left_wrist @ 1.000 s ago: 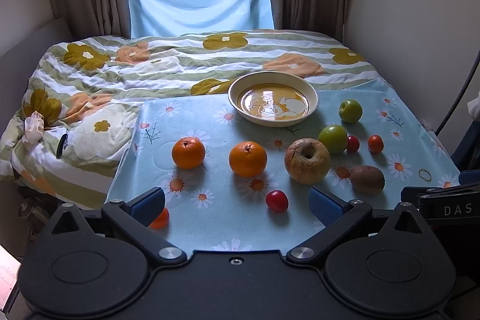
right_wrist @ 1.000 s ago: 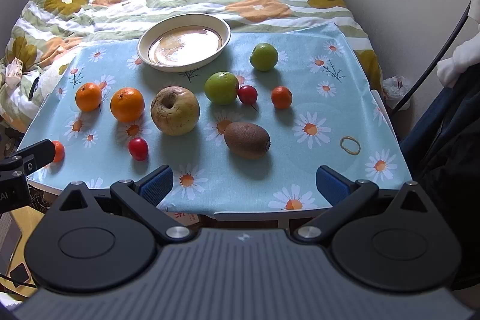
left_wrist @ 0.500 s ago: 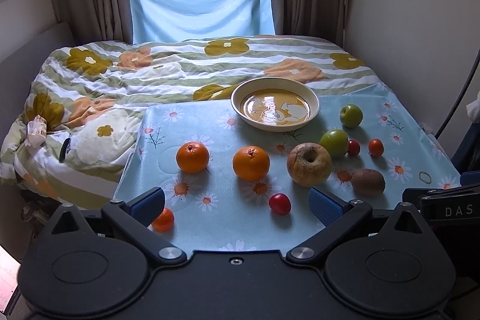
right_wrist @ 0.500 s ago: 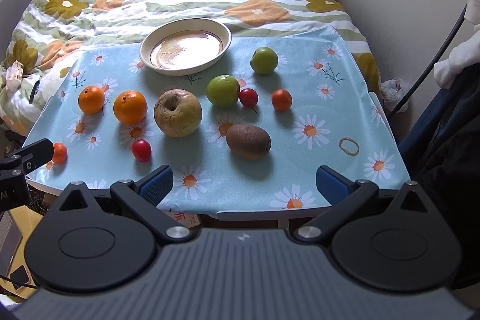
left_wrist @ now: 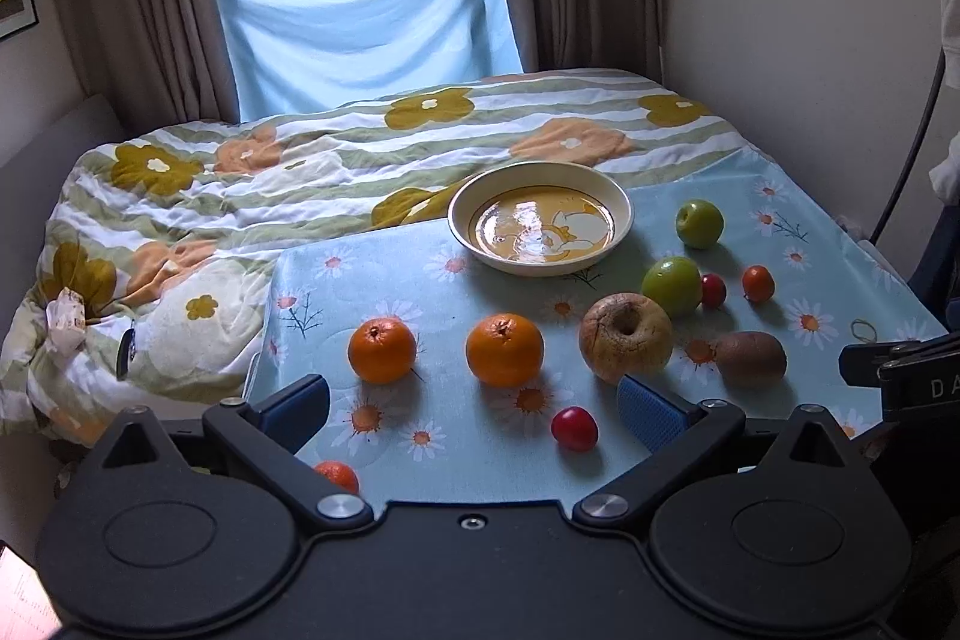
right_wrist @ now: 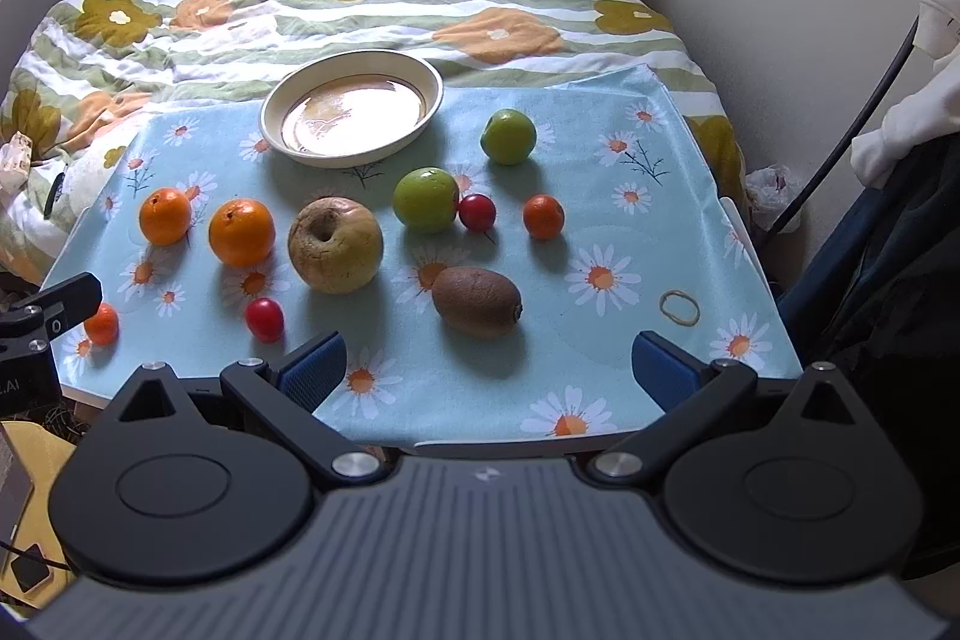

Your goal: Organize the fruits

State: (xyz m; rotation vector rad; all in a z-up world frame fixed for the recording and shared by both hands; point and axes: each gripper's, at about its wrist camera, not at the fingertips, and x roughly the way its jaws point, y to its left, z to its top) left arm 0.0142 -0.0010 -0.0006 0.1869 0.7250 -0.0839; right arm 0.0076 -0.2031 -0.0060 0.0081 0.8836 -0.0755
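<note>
The fruits lie just where they did a second ago; what has changed is the left wrist view, which has risen and tilted up so more of the window shows and the fruits sit lower in it, while the right view has hardly shifted, so I judge no pick has begun. The kiwi [right_wrist: 477, 301], the only clearly elongated fruit, lies on its side on the daisy-print tabletop [right_wrist: 630, 244], its long axis running left to right and slightly toward the camera at its right end. Behind it sits the wrinkled apple [right_wrist: 335, 244], stem hollow up, with two oranges [right_wrist: 242, 232] to its left and the green apples [right_wrist: 425, 199] beyond. The plate [right_wrist: 351, 154] at the far edge is empty. The left gripper [left_wrist: 474, 403] and right gripper [right_wrist: 489, 367] both hang spread wide, holding nothing, near the front edge.
</note>
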